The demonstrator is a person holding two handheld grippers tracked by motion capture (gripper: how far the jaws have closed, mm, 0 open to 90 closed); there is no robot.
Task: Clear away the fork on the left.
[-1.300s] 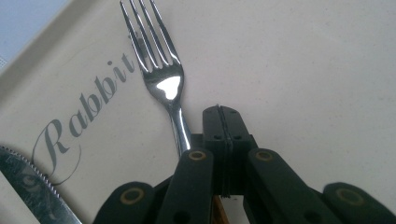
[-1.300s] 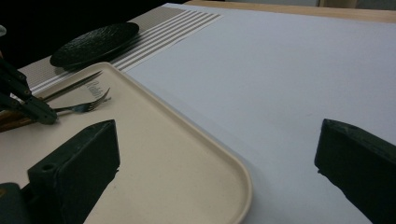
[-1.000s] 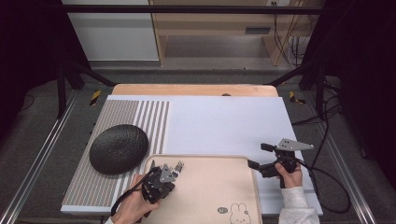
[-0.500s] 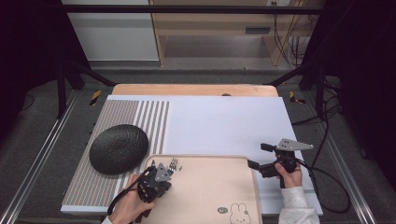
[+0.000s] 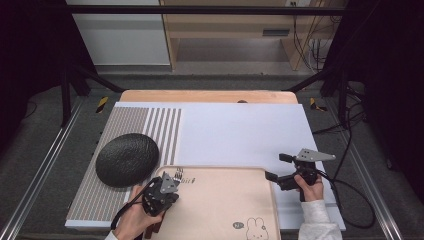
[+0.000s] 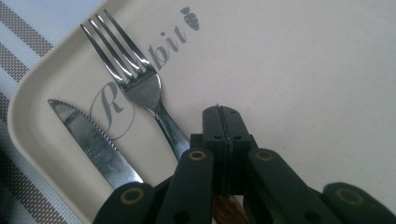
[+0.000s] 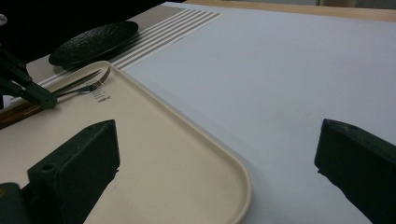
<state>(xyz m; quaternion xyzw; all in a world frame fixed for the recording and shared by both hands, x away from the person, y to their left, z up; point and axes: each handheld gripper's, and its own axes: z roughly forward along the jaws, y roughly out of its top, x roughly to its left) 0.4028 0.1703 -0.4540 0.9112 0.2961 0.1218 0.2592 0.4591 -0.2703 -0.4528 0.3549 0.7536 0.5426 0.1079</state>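
Note:
A steel fork (image 6: 135, 79) and a serrated knife (image 6: 88, 140) lie side by side in the far left corner of a beige tray (image 5: 225, 210) printed with a rabbit. My left gripper (image 6: 223, 116) is shut, its jaws pressed flat together just right of the fork's neck. The fork's brown wooden handle (image 6: 229, 212) runs under the jaws. In the high view that left gripper (image 5: 173, 182) sits over the tray's left edge. My right gripper (image 5: 276, 166) is open at the tray's right rim (image 7: 238, 177), with nothing between its jaws.
A black textured plate (image 5: 127, 159) rests on a striped placemat (image 5: 125, 125) left of the tray. A white mat (image 5: 240, 135) covers the table beyond. The right gripper's cable (image 5: 350, 200) trails off the table's right side.
The left gripper has shifted a little left and nearer to the person, and the fork's tines sit slightly further left. The right gripper has stayed put.

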